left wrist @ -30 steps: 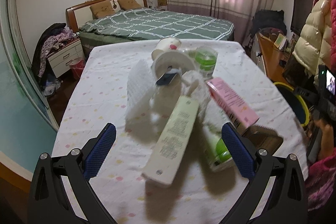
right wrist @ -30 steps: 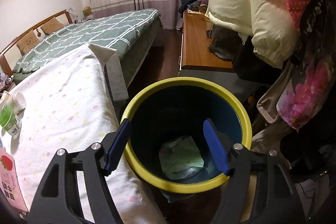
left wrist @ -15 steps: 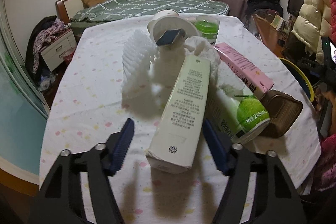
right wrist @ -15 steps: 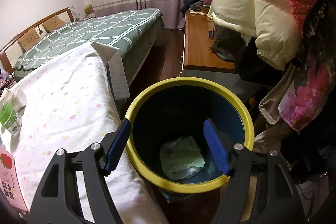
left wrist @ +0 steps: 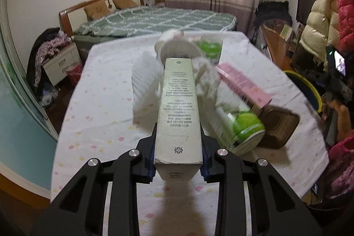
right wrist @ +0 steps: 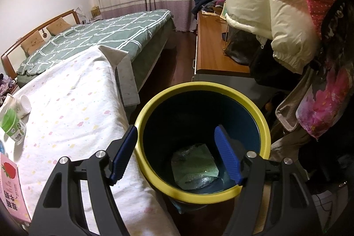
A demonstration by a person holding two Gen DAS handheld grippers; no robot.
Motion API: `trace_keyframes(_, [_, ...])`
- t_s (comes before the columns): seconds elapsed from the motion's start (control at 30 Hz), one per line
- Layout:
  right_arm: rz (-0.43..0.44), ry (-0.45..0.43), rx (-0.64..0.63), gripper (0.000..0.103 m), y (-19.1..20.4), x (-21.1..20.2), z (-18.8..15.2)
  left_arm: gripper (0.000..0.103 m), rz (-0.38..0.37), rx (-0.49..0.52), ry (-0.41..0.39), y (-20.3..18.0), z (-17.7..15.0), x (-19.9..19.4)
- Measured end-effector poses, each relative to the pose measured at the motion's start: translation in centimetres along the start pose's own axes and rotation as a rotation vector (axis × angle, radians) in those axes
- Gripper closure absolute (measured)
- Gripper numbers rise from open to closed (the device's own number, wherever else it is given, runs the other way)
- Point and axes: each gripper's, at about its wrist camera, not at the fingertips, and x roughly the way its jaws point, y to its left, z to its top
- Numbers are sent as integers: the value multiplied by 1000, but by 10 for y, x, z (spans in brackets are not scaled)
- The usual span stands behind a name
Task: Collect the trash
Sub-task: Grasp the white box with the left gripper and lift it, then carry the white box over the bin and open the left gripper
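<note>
The fingers of the left gripper [left wrist: 178, 147] have just been closing and now press both sides of the long pale box [left wrist: 178, 103], which points away over the table [left wrist: 106, 103]. The right gripper [right wrist: 174, 156] stands wide with nothing between its pads, above the yellow-rimmed bin [right wrist: 264, 123] with a green wrapper [right wrist: 194, 167] inside.

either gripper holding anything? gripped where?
Left gripper clamps the long pale box by its near end, side faces. Right gripper: open, empty, over the bin.
</note>
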Motion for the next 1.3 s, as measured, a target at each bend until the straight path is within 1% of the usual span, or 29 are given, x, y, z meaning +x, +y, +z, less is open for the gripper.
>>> trace_keyframes(0.1, [9,-16,7,34,-2,-3,-1,73,-7,11,-37,-8,10,-14])
trace_keyframes(0.17, [19,-29,7,34,-3,-7,-1,73,-24,17,-65,-17,21,-21])
trace_keyframes(0.27, [24,-30,-8,33,-7,-13,-2,73,-53,29,-86,-32,35,-21])
trace_keyframes(0.33, [27,-34,-9,32,-12,-18,-2,73,-89,40,-88,-49,48,-15])
trace_keyframes(0.47, [14,-62,2,29,-34,-33,-2,73,-183,58,-74,-87,73,1])
trace_keyframes(0.57, [2,-81,12,28,-53,-43,-2,73,-237,80,-63,-120,88,14])
trace_keyframes(0.8, [-14,-87,53,27,-94,-57,-9,73,-342,169,-22,-222,118,51])
trace_keyframes(0.93, [-29,-91,80,26,-118,-61,-13,73,-374,212,7,-276,122,77])
trace_keyframes(1.07, [-37,-72,113,25,-139,-53,-18,73,-382,242,42,-320,123,104])
trace_keyframes(1.23, [-34,-57,123,25,-150,-47,-22,73,-399,264,105,-354,123,135])
trace_keyframes(1.3, [-32,-53,127,25,-152,-45,-23,73,-397,278,113,-368,122,143])
